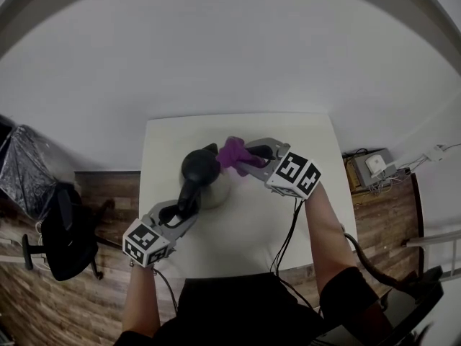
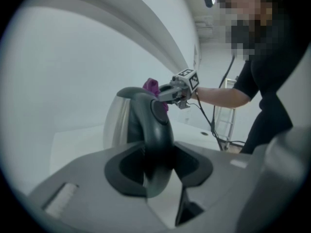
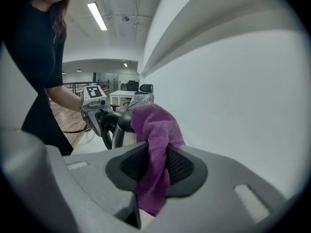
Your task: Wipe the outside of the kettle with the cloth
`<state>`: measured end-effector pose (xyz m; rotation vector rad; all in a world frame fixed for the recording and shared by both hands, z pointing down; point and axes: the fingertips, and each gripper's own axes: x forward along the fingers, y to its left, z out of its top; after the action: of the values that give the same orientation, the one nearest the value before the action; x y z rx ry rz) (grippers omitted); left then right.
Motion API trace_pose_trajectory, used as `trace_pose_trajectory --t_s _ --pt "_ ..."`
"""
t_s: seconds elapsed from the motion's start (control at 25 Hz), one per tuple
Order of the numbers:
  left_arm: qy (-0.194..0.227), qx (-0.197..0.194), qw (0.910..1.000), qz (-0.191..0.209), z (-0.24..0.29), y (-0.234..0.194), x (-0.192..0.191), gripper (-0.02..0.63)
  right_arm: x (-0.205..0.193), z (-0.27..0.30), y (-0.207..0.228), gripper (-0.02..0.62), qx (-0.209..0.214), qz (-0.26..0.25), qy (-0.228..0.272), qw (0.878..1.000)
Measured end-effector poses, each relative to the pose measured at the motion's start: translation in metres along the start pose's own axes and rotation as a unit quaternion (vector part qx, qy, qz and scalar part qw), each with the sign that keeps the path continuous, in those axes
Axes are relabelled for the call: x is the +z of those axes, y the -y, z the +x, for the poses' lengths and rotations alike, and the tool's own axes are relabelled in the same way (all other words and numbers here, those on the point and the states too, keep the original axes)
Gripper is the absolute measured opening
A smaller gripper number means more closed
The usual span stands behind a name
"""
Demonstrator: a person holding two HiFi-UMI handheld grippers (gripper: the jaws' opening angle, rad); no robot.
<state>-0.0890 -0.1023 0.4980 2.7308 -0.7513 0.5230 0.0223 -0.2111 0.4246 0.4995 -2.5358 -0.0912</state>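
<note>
Seen from overhead in the head view, the kettle [image 1: 204, 177] stands upright near the middle of the white bench [image 1: 166, 254]. The left claw [image 1: 184, 209] reaches the kettle from its near-left side and is clamped on the black handle [image 1: 189, 195]. The right claw [image 1: 251, 157] hangs just right of the kettle's top, gripping a bunched purple cloth [image 1: 232, 153]. The cloth sits over the kettle's upper right side, by the lid, but I cannot tell whether it touches. Well left of the kettle, off the bench, a black office chair [image 1: 63, 238] stands on the wooden floor [image 1: 108, 193].

The left gripper view shows the handle filling the gap between that claw's jaws, with the pads pressed on both sides of it. The kettle's steel body rises just beyond. Behind the kettle's top the cloth peeks out, with the right claw close behind it.

Looking along the right gripper view, the jaws stand narrow and pinch the cloth. It bulges up ahead of them and hangs down below. The kettle is just beyond the cloth, slightly to its left, and the left claw is on the kettle's far side.
</note>
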Motion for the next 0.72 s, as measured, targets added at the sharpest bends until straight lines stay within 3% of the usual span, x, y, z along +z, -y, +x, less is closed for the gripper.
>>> trace_pose_trajectory --t_s 0.28,0.72 --pt "-0.002 -0.005 1.0000 0.003 0.001 0.002 -0.003 0.149 -0.017 0.032 -0.002 0.093 0.043 0.005 -0.025 0.999" --pt "-0.004 -0.009 1.0000 0.002 0.000 0.004 -0.003 0.149 -0.058 0.055 0.001 0.092 0.063 0.060 -0.049 0.995"
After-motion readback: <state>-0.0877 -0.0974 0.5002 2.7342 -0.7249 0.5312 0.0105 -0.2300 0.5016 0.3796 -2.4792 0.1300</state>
